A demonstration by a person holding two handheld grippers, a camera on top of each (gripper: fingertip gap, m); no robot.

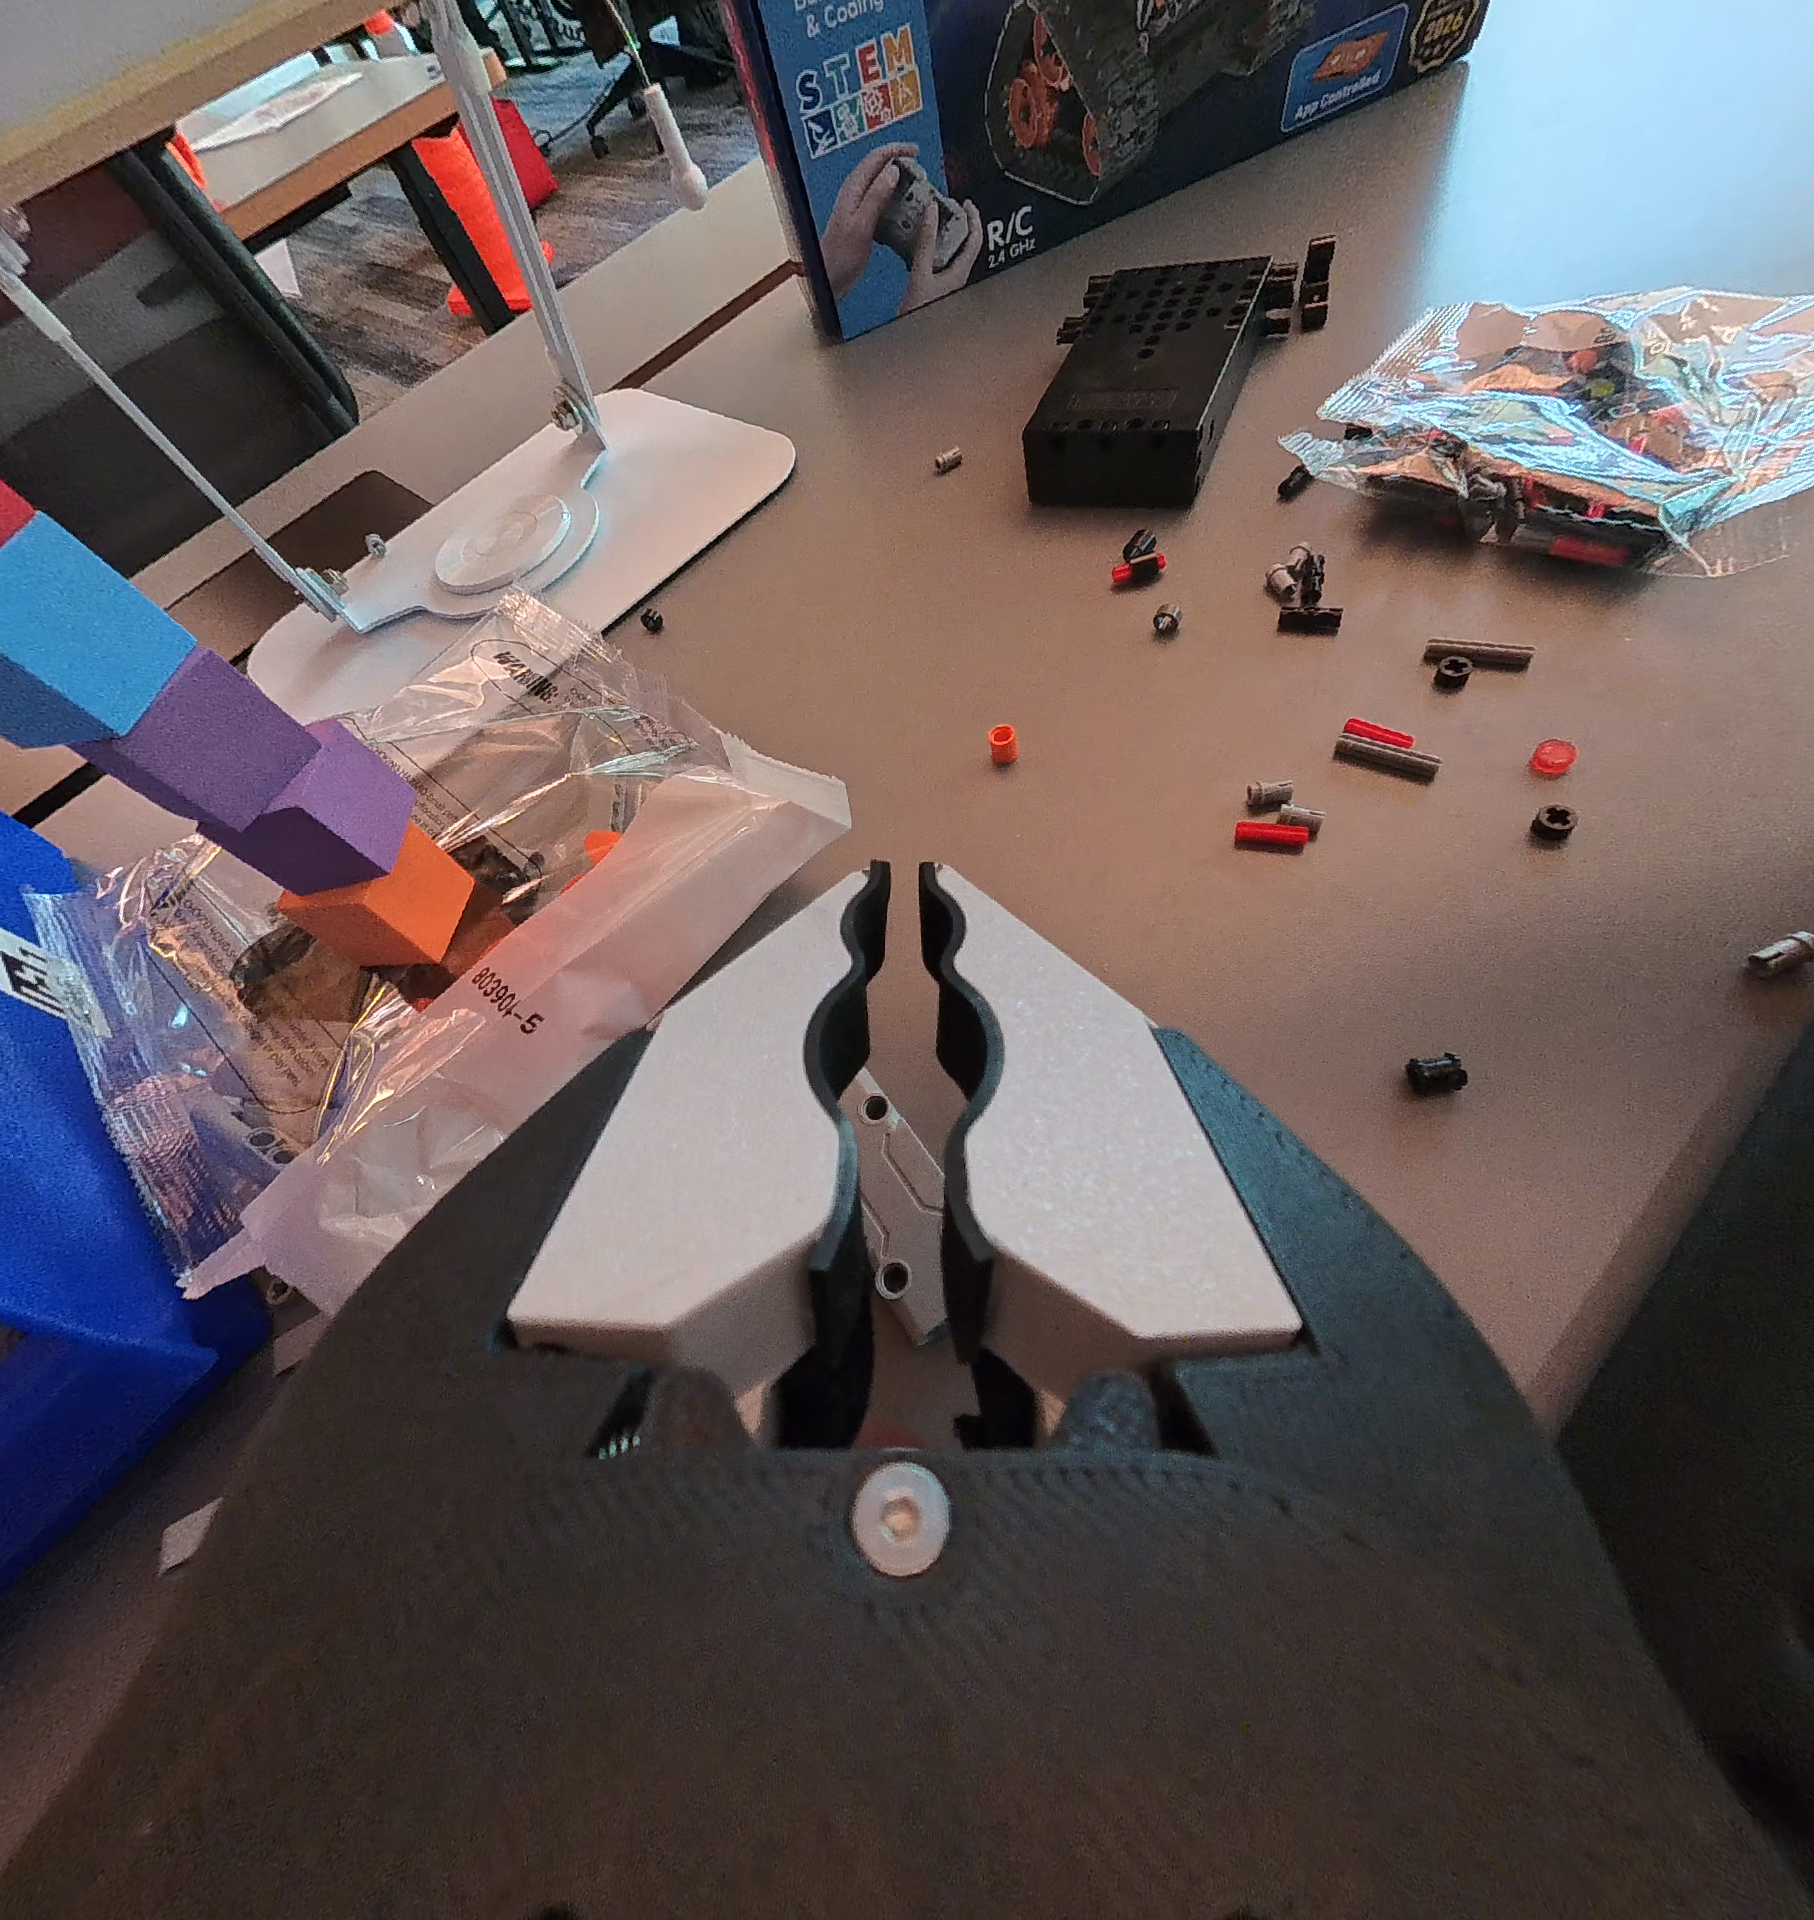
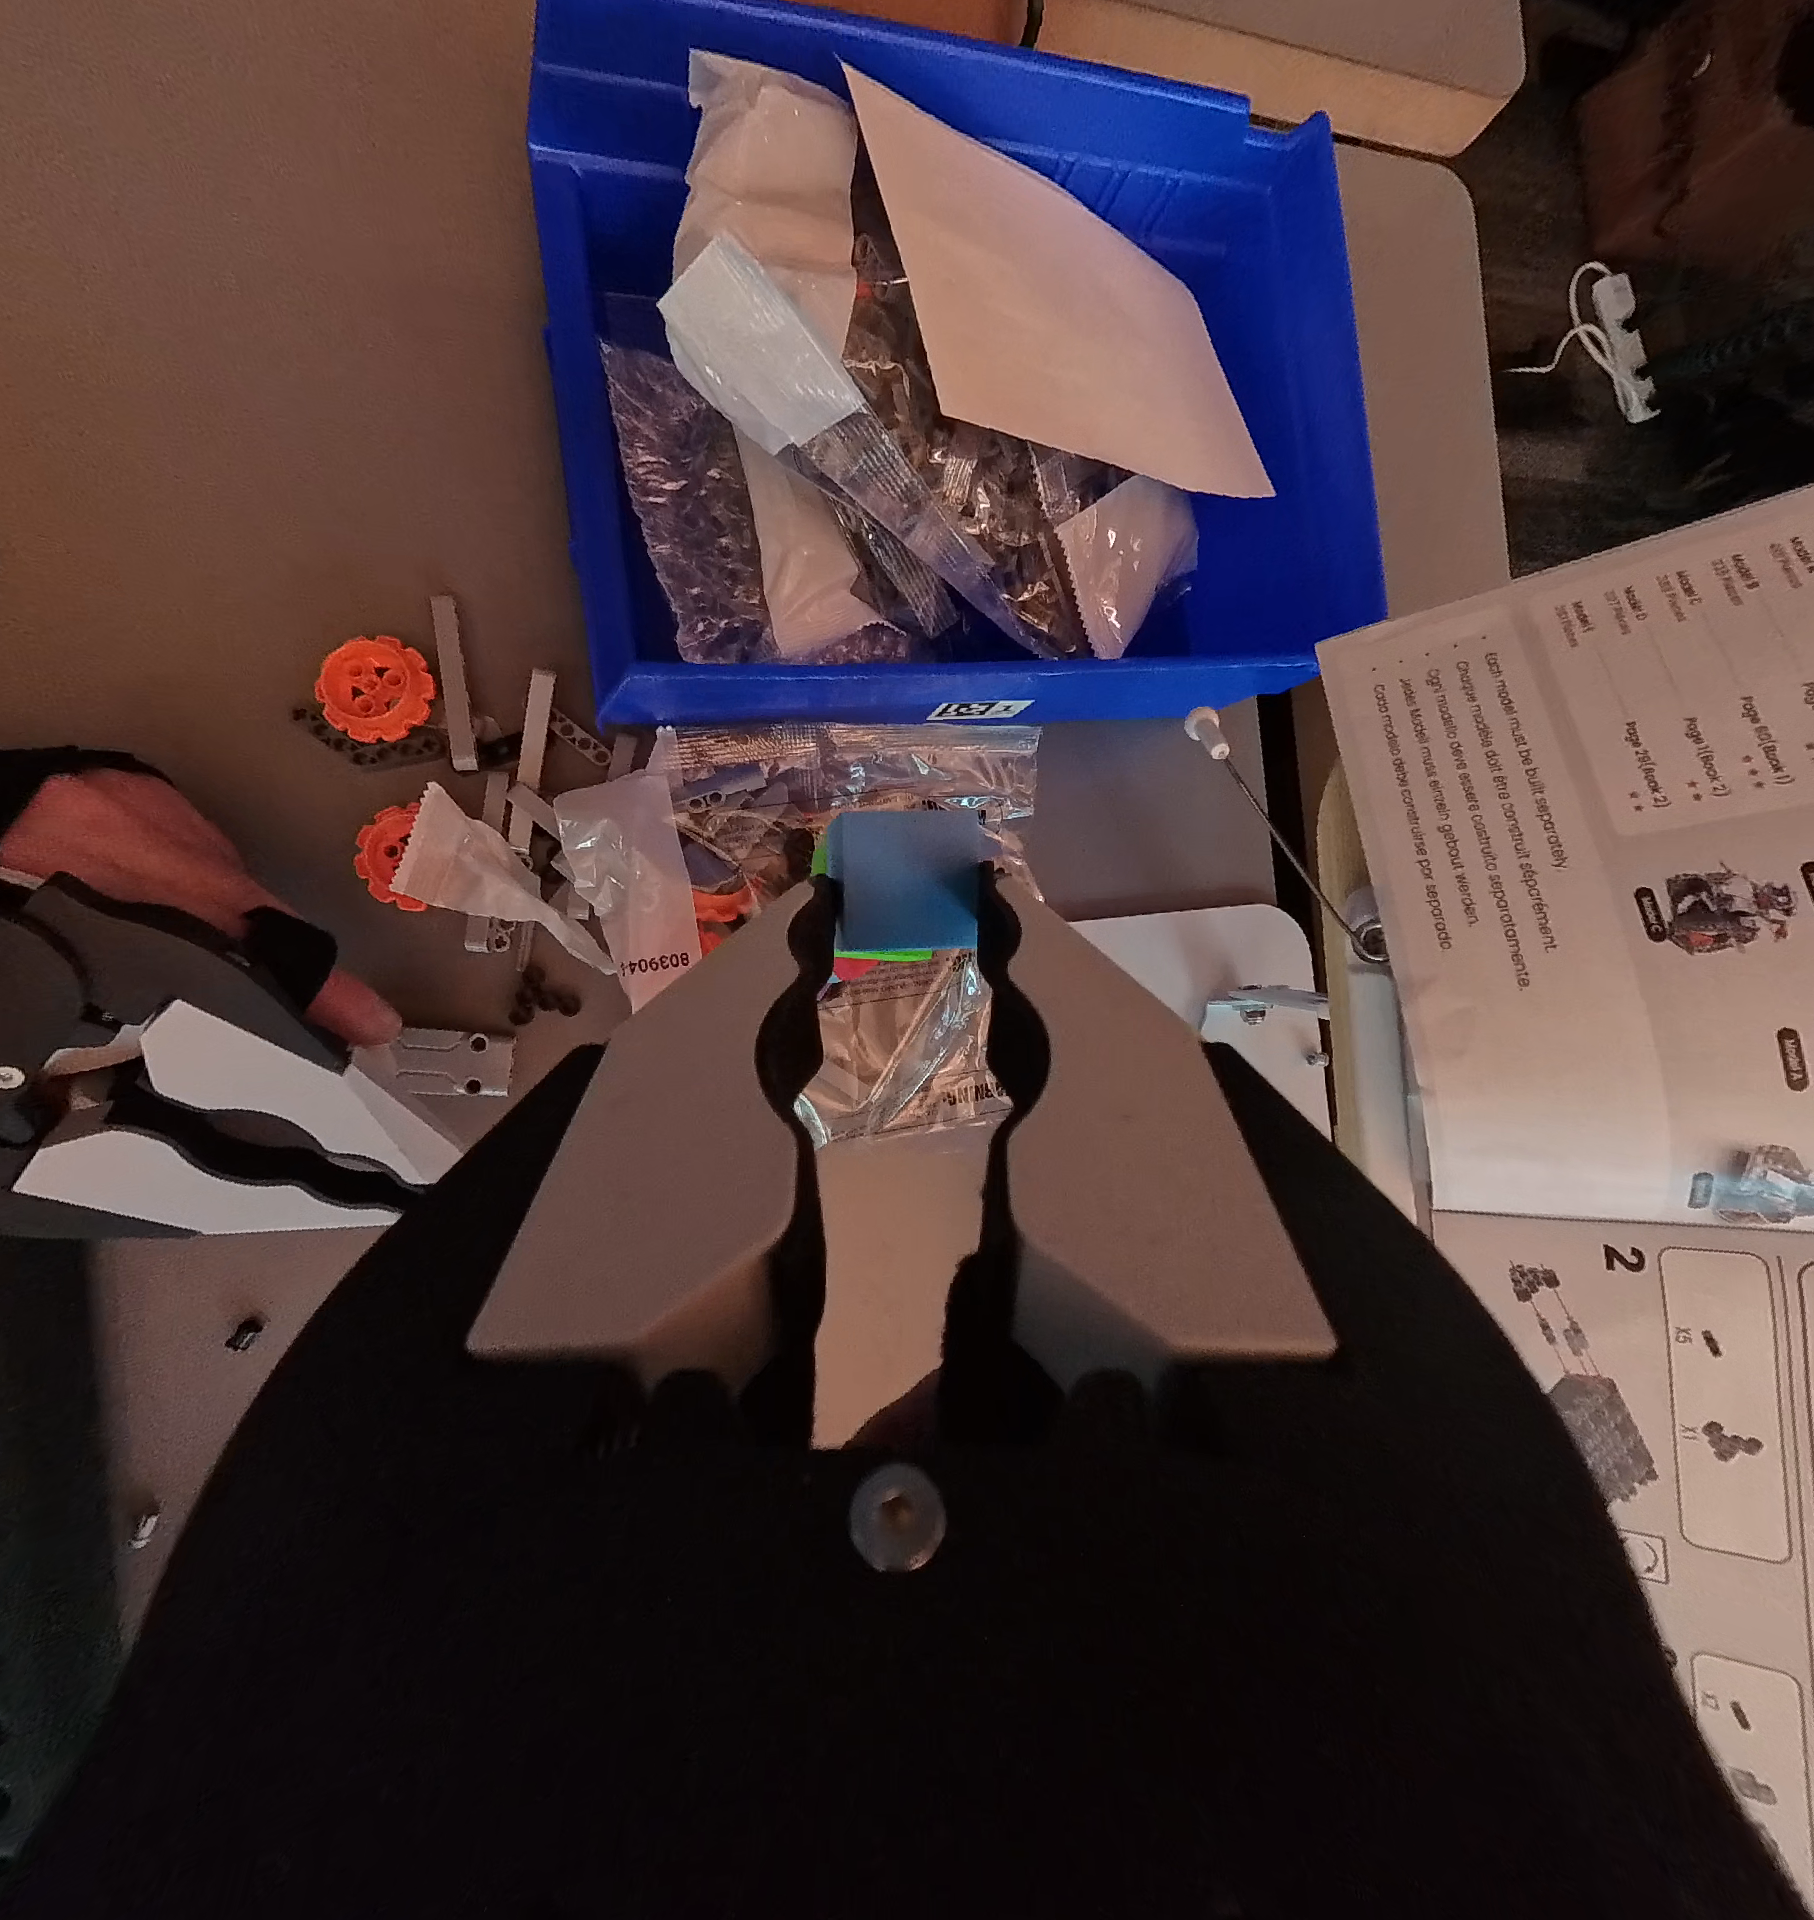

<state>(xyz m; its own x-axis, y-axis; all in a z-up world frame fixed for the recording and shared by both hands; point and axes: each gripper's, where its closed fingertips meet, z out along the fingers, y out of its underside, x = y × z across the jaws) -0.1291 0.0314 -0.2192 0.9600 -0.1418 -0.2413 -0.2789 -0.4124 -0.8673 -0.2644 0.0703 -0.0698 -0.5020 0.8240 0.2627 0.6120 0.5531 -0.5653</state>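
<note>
- The left gripper (image 1: 898, 883) is clenched on a flat grey plate with holes (image 1: 898, 1205), held deep between its fingers with the tips almost touching.
- The right gripper (image 2: 903, 894) grasps a stack of coloured blocks (image 2: 908, 883), blue face on top.
- Under the stack lies a clear bag (image 2: 851, 790), touching the front wall of the blue bin (image 2: 1298, 416).
- Left of the bin lie orange gears (image 2: 373, 688) and grey beams.
- Right of the bin lies an open booklet (image 2: 1609, 831).
</note>
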